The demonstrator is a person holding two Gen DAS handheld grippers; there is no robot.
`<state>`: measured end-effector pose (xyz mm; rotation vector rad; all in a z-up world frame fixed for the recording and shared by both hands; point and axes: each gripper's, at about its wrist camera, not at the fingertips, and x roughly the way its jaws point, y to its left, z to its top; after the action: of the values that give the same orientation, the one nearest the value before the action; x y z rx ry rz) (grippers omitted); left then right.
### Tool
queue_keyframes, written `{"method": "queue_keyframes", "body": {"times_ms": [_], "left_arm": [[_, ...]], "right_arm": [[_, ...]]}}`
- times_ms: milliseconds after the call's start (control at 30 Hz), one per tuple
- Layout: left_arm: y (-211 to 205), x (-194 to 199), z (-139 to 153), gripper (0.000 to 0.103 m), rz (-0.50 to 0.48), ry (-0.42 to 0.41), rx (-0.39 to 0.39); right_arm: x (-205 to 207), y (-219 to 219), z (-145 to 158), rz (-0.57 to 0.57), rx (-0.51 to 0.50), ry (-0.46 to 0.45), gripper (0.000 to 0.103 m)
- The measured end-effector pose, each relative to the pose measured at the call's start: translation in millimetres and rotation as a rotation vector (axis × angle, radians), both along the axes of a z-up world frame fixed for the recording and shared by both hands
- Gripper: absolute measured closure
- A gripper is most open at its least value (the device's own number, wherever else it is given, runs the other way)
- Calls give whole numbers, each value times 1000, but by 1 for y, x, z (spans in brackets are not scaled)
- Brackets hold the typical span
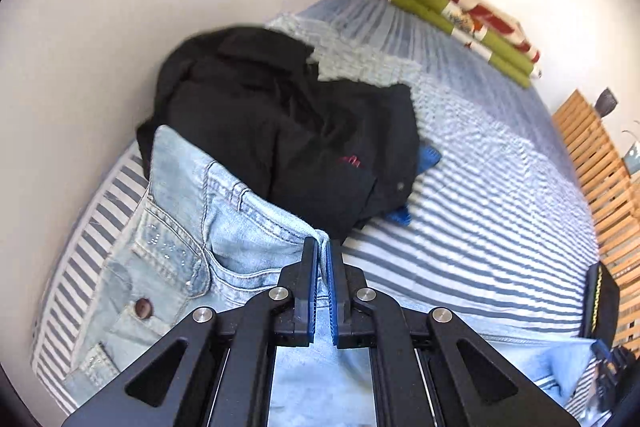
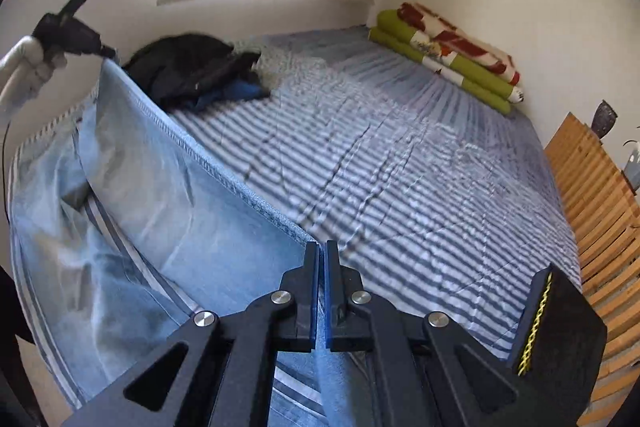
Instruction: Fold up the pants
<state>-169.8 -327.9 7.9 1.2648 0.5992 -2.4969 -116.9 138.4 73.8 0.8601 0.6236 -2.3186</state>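
Both claws, left gripper [image 1: 323,247] and right gripper [image 2: 321,249], pinched the jeans [image 1: 192,227] lifted near the bed's [image 2: 400,167] edge, seemingly ready to fold them over.

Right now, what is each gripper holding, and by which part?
Both hold the light blue jeans. The left gripper is shut on the waistband edge; the right gripper is shut on the stitched edge of a leg, near its end.
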Motion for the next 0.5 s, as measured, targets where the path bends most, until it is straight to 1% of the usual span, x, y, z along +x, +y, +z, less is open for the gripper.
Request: {"method": "queue_keyframes", "body": {"times_ms": [67, 100, 167, 233, 267, 333, 367, 433, 500], "left_arm": [[-9, 19, 26, 99, 5, 57, 10], [-10, 34, 39, 99, 10, 92, 18], [-14, 70, 60, 99, 16, 161, 42], [-19, 112, 64, 99, 6, 203, 60], [-22, 134, 60, 99, 12, 207, 70], [-29, 172, 35, 99, 19, 176, 93], [-33, 190, 18, 99, 34, 152, 102], [-39, 222, -21, 99, 65, 89, 144], [-42, 245, -61, 99, 94, 30, 184]], "right_arm": [[22, 6, 32, 9, -27, 62, 101], [38, 10, 45, 20, -52, 69, 101], [71, 19, 64, 51, -105, 63, 101], [105, 25, 65, 94, -138, 16, 101], [123, 25, 57, 115, -143, -24, 101], [156, 21, 25, 153, -115, -113, 101], [172, 14, 5, 177, -73, -148, 101], [198, 0, -42, 210, 41, -178, 101], [213, -11, -82, 216, 125, -216, 101]]}}
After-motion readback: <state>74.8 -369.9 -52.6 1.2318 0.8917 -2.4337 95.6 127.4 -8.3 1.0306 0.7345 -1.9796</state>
